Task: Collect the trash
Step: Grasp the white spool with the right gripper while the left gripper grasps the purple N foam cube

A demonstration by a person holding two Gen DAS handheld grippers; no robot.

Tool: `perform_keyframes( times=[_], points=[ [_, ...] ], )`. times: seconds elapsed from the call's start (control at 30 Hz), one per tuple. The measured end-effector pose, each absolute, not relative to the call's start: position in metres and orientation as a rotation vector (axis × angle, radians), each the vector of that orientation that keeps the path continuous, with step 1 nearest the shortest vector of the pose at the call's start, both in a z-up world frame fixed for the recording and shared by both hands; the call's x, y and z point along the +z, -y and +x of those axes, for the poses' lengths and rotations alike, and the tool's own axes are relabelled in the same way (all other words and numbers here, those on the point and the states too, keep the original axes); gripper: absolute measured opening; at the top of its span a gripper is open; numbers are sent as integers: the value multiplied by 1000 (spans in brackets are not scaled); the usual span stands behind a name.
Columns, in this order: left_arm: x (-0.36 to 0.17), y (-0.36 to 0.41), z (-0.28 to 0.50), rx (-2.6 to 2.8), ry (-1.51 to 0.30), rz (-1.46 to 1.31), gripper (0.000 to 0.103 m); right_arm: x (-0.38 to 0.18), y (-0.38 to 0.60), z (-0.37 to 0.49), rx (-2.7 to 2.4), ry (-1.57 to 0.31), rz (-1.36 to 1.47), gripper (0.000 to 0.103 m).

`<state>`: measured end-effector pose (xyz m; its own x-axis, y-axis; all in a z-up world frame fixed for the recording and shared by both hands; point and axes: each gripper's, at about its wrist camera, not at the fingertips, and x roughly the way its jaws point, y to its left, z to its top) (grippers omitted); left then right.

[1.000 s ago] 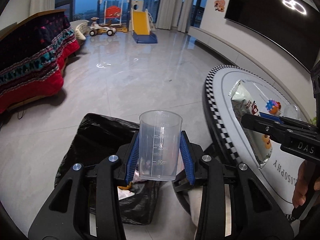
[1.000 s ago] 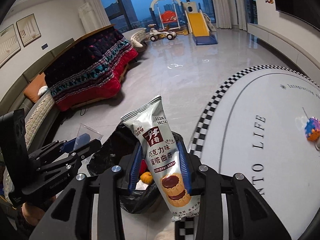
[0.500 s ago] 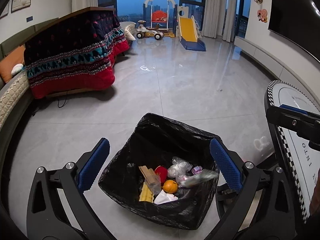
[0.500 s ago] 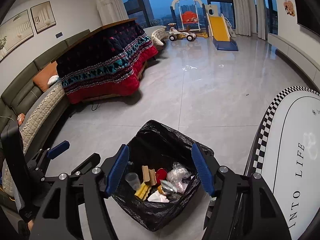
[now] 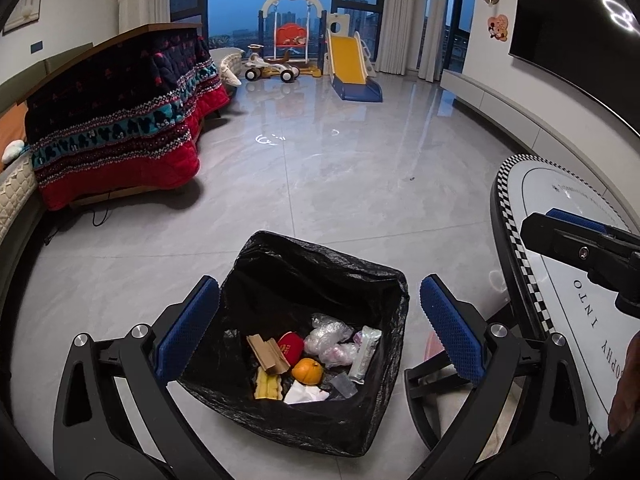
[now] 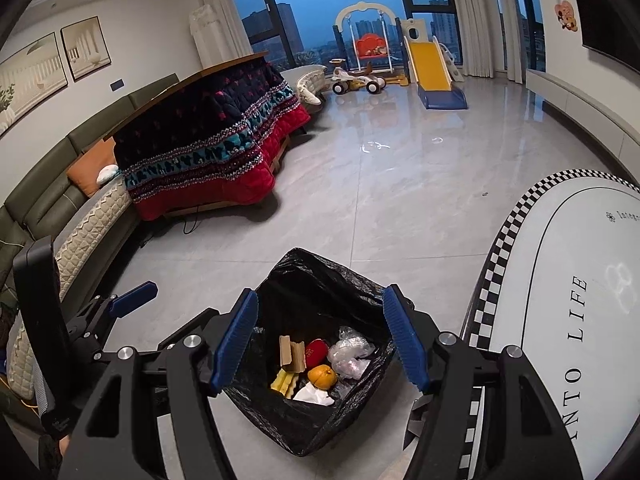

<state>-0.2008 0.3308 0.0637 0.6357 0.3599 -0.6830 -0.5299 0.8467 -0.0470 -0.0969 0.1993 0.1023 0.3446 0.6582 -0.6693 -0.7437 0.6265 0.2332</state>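
Note:
A black trash bag (image 5: 276,280) stands open on the grey floor, below both grippers; it also shows in the right wrist view (image 6: 304,280). Inside lie an orange (image 5: 307,371), a red wrapper (image 5: 291,347), cardboard (image 5: 266,354), crumpled clear plastic (image 5: 326,334), a clear cup (image 5: 343,384) and a silver snack packet (image 5: 365,354). My left gripper (image 5: 320,328) is open and empty above the bag. My right gripper (image 6: 318,340) is open and empty above the bag too; it shows at the right in the left wrist view (image 5: 576,240).
A white oval table with a checkered rim (image 5: 516,256) stands right of the bag, also in the right wrist view (image 6: 496,280). A quilt-covered table (image 6: 208,136) and a sofa (image 6: 60,184) are at the left. A toy slide (image 5: 350,64) is far back.
One second ago my left gripper held a clear cup and my right a snack packet. Both opened and the items dropped into the bag. Both grippers stay open above it.

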Motion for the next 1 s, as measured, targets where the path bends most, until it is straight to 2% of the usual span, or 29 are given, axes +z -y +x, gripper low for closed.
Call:
perform_keyframes(
  times=[0.5,1.0],
  points=[
    [77,-237,-135,247,-723,-190,97,107,-84,-72,735,-776,-38,66],
    [57,-123,-46,6,-785,-97,97,72,71,-8,450,-804,81,66]
  ],
)
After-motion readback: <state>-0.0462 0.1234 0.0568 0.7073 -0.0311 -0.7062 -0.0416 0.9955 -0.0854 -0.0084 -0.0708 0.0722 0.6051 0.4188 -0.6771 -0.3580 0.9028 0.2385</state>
